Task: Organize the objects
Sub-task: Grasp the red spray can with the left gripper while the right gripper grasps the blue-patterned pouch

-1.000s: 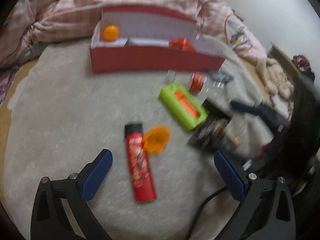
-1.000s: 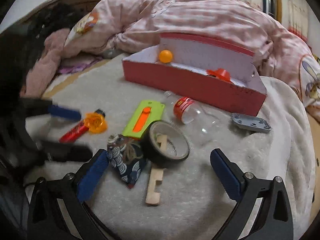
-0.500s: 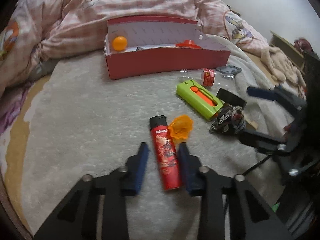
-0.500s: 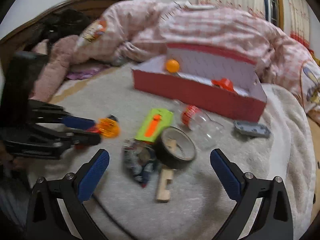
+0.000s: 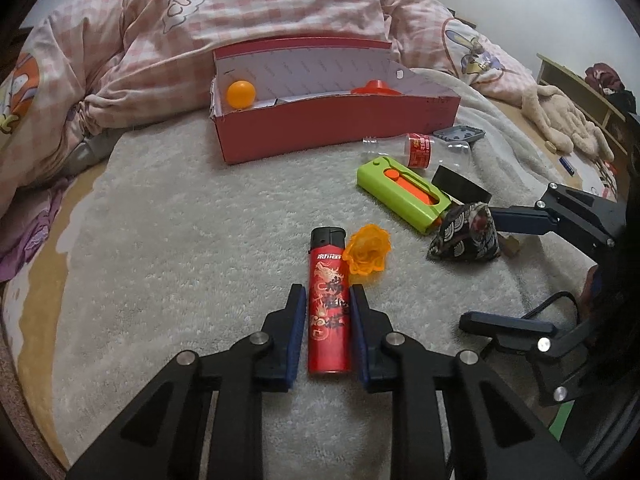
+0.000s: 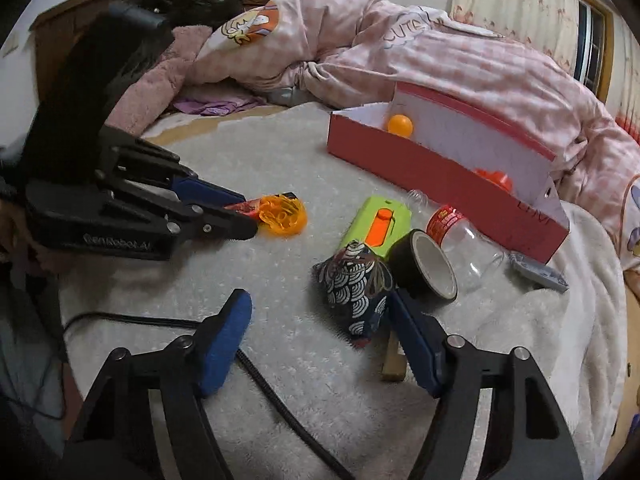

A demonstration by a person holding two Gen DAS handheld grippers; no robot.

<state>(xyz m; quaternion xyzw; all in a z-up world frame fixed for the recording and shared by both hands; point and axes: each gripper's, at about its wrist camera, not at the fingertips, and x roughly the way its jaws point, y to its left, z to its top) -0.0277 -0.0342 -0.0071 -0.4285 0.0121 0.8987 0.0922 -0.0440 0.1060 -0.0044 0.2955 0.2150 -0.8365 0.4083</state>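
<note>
Since a second ago the left claw (image 5: 327, 320) has closed from wide apart onto the red lighter (image 5: 327, 312), its blue pads now pressing both long sides of the body where it lies on the grey fleece blanket (image 5: 180, 240); the right claw (image 6: 316, 336) has been narrowing too and has slid leftward toward the patterned beanbag (image 6: 356, 284), which sits between its jaws, the right pad against its edge and the left pad well apart, so nothing is gripped. The lighter carries gold Chinese characters and a dragon print, with a black cap at its far end. Just beside that cap lies a translucent orange plastic piece (image 5: 367, 254). The left claw's frame bears white lettering, too blurred to read surely. Beyond the beanbag stand a roll of black tape (image 6: 424, 266) and a wooden block (image 6: 392, 360) partly under it, then a green case with an orange slider (image 5: 404, 196), a clear bottle with a red label (image 5: 418, 150) whose print is illegible, and a grey plate (image 5: 460, 134). Farther back the red cardboard box (image 5: 336, 128) holds an orange ball (image 5: 240, 94) and a red-orange piece (image 5: 376, 87). Behind it a pink checked quilt (image 5: 280, 8) shows the word "CUTE".
</note>
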